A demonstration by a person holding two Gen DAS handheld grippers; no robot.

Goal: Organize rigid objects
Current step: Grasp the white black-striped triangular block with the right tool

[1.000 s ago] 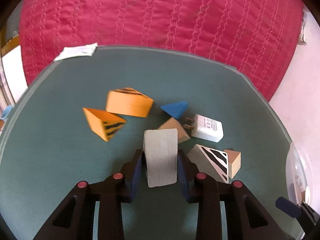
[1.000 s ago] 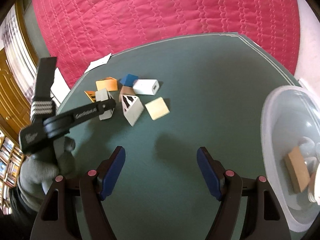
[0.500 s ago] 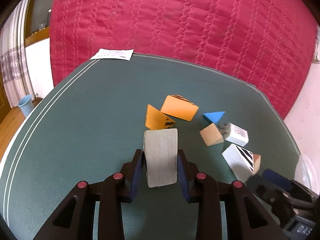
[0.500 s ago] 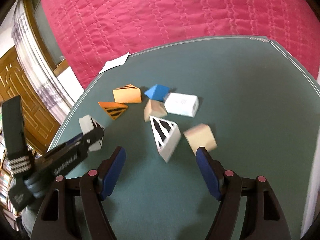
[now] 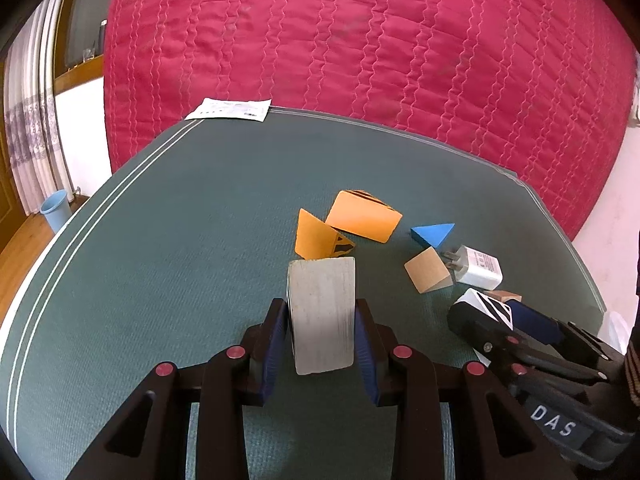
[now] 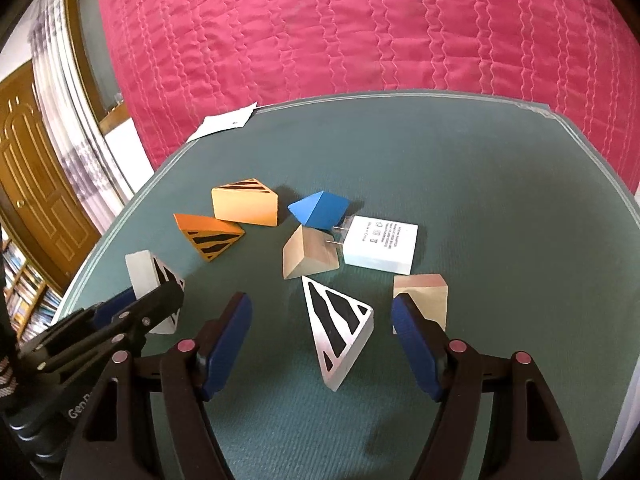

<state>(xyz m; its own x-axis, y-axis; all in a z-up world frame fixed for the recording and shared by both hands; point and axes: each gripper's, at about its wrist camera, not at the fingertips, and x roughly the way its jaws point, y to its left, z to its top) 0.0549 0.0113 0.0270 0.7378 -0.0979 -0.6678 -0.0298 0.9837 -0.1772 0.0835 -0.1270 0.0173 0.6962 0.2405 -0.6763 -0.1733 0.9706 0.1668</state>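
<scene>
My left gripper (image 5: 321,334) is shut on a white black-striped wedge block (image 5: 322,314), held just above the green table; the same block shows in the right wrist view (image 6: 150,286). My right gripper (image 6: 322,338) is open, its jaws either side of a second white striped wedge (image 6: 340,326) lying on the table. Beyond lie two orange striped wedges (image 6: 208,234) (image 6: 245,204), a blue wedge (image 6: 320,210), a plain wood wedge (image 6: 308,258), a white charger (image 6: 380,244) and a wood block (image 6: 422,296) by the right finger.
The green table (image 5: 180,240) has a paper slip (image 5: 230,109) at its far edge, against a red quilted bed (image 5: 360,40). A blue bin (image 5: 56,210) stands on the floor at left. A clear container's rim (image 5: 614,326) peeks behind the right gripper.
My left gripper has drawn back to the left with the white wedge. My right gripper has advanced from near the container until its open jaws straddle the second striped wedge.
</scene>
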